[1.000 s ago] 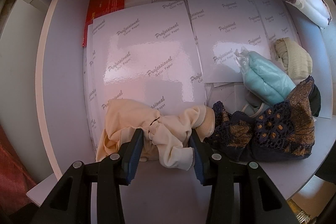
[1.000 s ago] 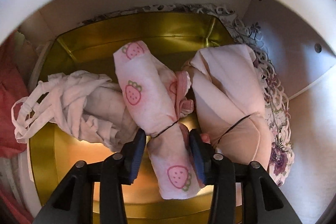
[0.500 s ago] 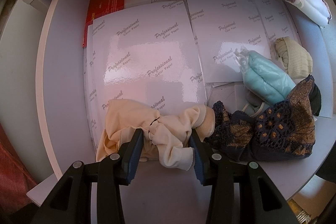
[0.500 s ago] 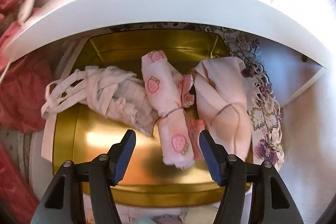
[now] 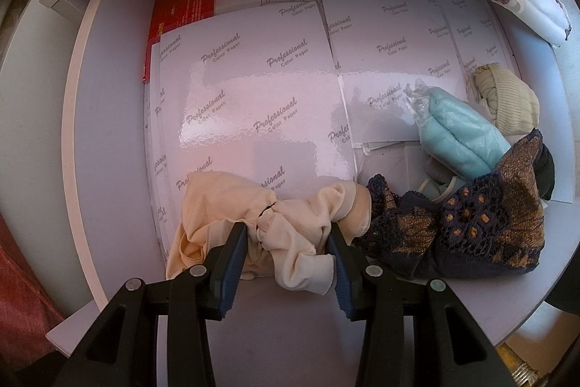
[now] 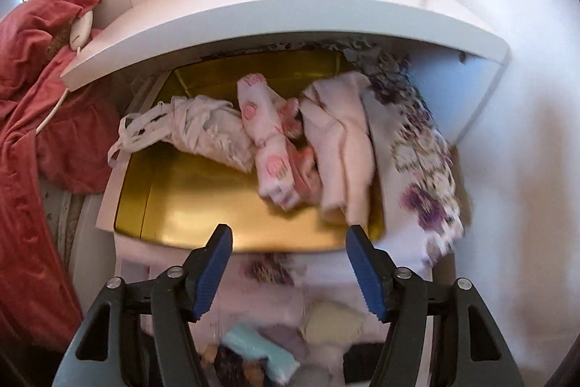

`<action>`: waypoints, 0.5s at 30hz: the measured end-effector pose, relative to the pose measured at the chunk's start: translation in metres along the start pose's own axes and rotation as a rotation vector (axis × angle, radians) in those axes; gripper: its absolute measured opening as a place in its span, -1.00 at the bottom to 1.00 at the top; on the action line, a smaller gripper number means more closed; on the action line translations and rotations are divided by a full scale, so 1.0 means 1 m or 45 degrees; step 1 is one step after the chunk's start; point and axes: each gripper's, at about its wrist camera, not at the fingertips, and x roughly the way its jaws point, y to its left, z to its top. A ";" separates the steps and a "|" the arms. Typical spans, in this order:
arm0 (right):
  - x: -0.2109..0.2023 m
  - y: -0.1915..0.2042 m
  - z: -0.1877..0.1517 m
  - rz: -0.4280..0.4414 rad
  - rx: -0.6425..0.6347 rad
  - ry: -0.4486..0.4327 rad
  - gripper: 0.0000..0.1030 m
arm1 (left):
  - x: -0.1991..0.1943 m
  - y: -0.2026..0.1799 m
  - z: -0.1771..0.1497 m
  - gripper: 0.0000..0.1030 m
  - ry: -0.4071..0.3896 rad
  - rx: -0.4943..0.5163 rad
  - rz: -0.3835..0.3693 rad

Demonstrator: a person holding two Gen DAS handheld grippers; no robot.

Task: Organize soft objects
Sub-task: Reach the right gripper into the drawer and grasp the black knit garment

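Left claw (image 5: 286,254) clamps the cream bundle (image 5: 261,216) on the shelf (image 5: 108,140), left of the dark lace bundle (image 5: 471,227). Right claw (image 6: 288,263), jaws just opened and empty, hangs before the gold tin (image 6: 203,202) holding the strawberry roll (image 6: 268,136).

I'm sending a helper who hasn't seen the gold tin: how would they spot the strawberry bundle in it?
Look under the white shelf for the gold tin. Three pale cloth bundles lie across it; take the middle one, the strawberry bundle. Only it bears pink strawberry prints and a thin band round its waist.
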 end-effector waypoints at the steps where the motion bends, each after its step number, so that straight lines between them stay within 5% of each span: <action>1: 0.000 -0.004 -0.005 -0.003 0.011 0.012 0.35 | 0.000 0.000 0.000 -0.15 0.000 -0.001 -0.001; 12: 0.069 -0.048 -0.109 -0.190 0.189 0.552 0.43 | 0.000 0.000 0.000 -0.15 0.000 -0.003 -0.003; 15: 0.080 -0.055 -0.117 -0.228 0.213 0.594 0.43 | 0.000 0.000 0.001 -0.15 0.000 -0.004 -0.004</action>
